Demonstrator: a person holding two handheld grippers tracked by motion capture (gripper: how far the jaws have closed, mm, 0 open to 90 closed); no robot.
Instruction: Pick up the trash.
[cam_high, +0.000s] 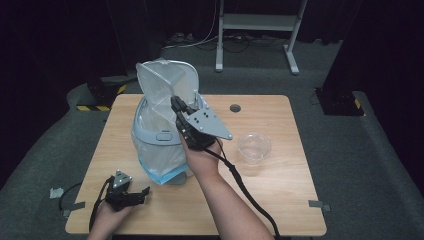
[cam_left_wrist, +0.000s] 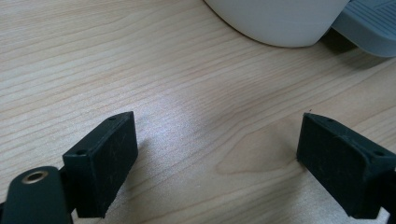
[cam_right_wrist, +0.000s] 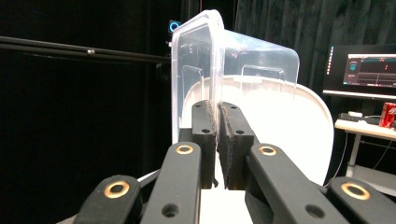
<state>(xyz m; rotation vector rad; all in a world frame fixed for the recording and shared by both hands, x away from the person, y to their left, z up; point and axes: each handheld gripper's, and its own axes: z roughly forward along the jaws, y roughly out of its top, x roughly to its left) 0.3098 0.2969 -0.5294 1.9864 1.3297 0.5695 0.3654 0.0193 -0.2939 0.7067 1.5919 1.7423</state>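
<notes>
A pale blue pedal bin (cam_high: 157, 137) lined with a clear bag stands on the wooden table (cam_high: 280, 200), its white lid (cam_right_wrist: 289, 121) raised. My right gripper (cam_high: 176, 106) (cam_right_wrist: 217, 109) is shut on the rim of a clear plastic container (cam_high: 160, 82) (cam_right_wrist: 243, 56), which is tipped on edge over the bin's mouth. My left gripper (cam_high: 144, 193) (cam_left_wrist: 215, 140) lies open on the table at the front left, with bare wood between its jaws. The bin's white base (cam_left_wrist: 280, 18) and grey-blue pedal (cam_left_wrist: 369, 23) lie just ahead of it.
A clear round bowl (cam_high: 254, 146) sits on the table to the right of the bin. A cable hole (cam_high: 235, 108) is near the far edge. Behind the table stands a metal frame (cam_high: 255, 22) on dark carpet.
</notes>
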